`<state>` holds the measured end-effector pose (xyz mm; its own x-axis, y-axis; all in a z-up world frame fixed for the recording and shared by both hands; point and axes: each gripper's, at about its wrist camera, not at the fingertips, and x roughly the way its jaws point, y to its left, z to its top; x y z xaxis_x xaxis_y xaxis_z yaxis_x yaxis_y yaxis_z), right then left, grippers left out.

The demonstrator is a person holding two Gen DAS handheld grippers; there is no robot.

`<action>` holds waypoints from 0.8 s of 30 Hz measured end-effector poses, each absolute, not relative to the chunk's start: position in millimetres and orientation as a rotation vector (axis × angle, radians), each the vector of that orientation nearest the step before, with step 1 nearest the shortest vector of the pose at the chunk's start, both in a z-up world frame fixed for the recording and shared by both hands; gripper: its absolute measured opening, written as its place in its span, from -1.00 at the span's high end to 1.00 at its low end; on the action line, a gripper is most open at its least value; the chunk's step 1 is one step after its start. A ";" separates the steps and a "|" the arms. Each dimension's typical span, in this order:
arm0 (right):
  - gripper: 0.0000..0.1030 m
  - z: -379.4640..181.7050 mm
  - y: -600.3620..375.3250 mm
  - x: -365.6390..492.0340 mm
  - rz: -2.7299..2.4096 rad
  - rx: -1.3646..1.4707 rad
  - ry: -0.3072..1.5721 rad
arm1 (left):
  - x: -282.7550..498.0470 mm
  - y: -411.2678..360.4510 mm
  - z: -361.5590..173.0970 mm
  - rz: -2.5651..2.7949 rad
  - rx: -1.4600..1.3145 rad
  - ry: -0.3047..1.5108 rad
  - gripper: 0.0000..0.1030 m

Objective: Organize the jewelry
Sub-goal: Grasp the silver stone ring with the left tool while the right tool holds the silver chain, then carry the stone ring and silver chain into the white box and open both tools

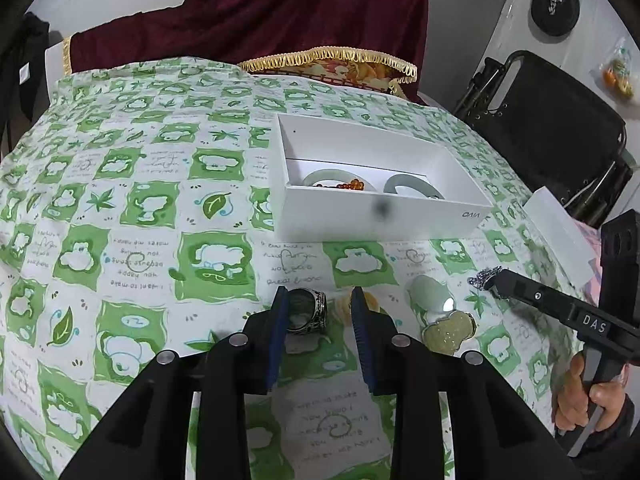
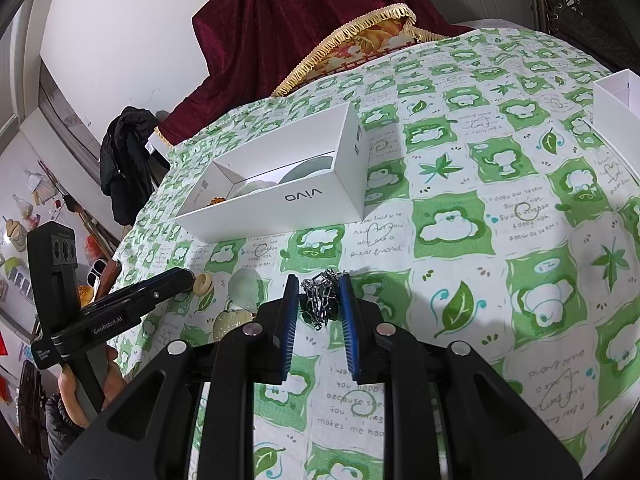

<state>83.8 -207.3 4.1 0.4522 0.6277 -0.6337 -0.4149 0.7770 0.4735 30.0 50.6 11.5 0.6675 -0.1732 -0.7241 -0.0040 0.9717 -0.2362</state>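
Observation:
A white vivo box [image 1: 372,216] lies open on the green patterned cloth, with two pale jade bangles [image 1: 408,186] and amber beads [image 1: 352,186] inside; it also shows in the right wrist view [image 2: 304,200]. My left gripper [image 1: 320,300] is open, its jaws around a dark silver ring [image 1: 308,312] on the cloth. A cream carved piece [image 1: 344,304] lies just behind. A pale jade stone [image 1: 428,292] and a yellowish gourd pendant [image 1: 448,330] lie to its right. My right gripper [image 2: 320,286] is open, its jaws around a silver chain [image 2: 320,300].
A white box lid [image 1: 560,232] lies at the table's right edge, also in the right wrist view [image 2: 620,96]. A maroon cloth with gold fringe [image 1: 328,56] covers something at the back. A black chair [image 1: 552,128] stands beyond the table.

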 end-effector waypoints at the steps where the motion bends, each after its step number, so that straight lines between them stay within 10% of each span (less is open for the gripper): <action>1: 0.62 4.1 -207.2 83.9 0.653 0.267 0.891 | 29.9 49.9 12.0 -0.094 -0.223 0.835 0.39; 17: 0.62 3.8 -206.5 84.0 0.653 0.266 0.893 | 36.3 42.6 11.1 -0.038 -0.151 0.864 0.19; 19: 0.62 3.9 -206.5 84.1 0.652 0.266 0.893 | 35.4 44.2 11.4 -0.063 -0.165 0.858 0.49; 24: 0.62 2.4 -206.9 83.1 0.651 0.266 0.892 | 31.1 47.4 15.0 -0.083 -0.194 0.827 0.49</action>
<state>83.1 -206.9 2.4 0.4531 0.6262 -0.6345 -0.4132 0.7782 0.4730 31.1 47.4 15.0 0.6749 -0.1484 -0.7228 -0.0021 0.9792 -0.2031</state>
